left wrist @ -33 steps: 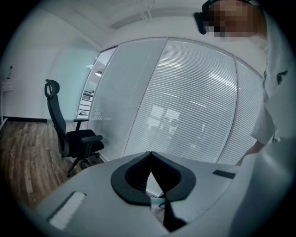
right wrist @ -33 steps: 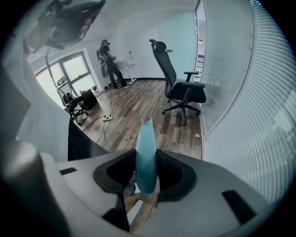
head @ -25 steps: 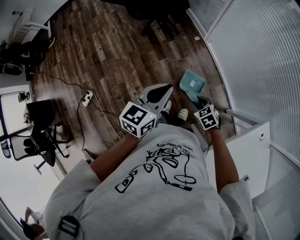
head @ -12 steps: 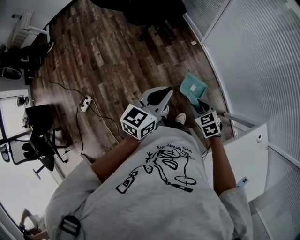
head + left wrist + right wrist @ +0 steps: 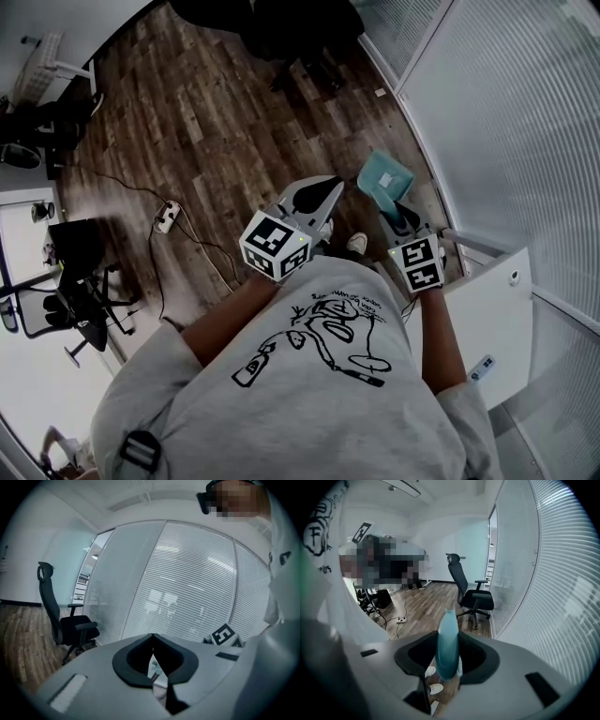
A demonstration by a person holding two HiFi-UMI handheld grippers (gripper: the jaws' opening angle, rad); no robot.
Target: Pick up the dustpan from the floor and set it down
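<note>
From the head view we look steeply down over our own grey printed shirt (image 5: pixel 309 394) onto a dark wooden floor (image 5: pixel 225 112). Our left gripper (image 5: pixel 322 190) sits in front of the chest, marker cube toward us, with nothing in it. Our right gripper (image 5: pixel 401 217) is just beside it and grasps the teal dustpan (image 5: pixel 384 176) by the handle. The pan's wide end points away from us, close to the blind-covered glass wall (image 5: pixel 506 122). A white cabinet (image 5: pixel 483 305) stands at our right side. A power strip (image 5: pixel 167 217) and its cable lie well apart on the floor to the left.

In the left gripper view, the left gripper (image 5: pixel 153 637) has its dark pads clenched, tips meeting and nothing between them. Beyond them we see the glass wall (image 5: pixel 187 578) and a black office chair (image 5: pixel 63 620). The marker cube of the other gripper (image 5: pixel 225 635) shows at the right.

In the right gripper view, the right gripper (image 5: pixel 447 660) clamps the dustpan's handle (image 5: pixel 447 641) from both sides, and the handle stands up between the pads. Below the jaws we make out two white shoes (image 5: pixel 433 680) on the floor. The office chair (image 5: pixel 471 595) stands near the glass.
</note>
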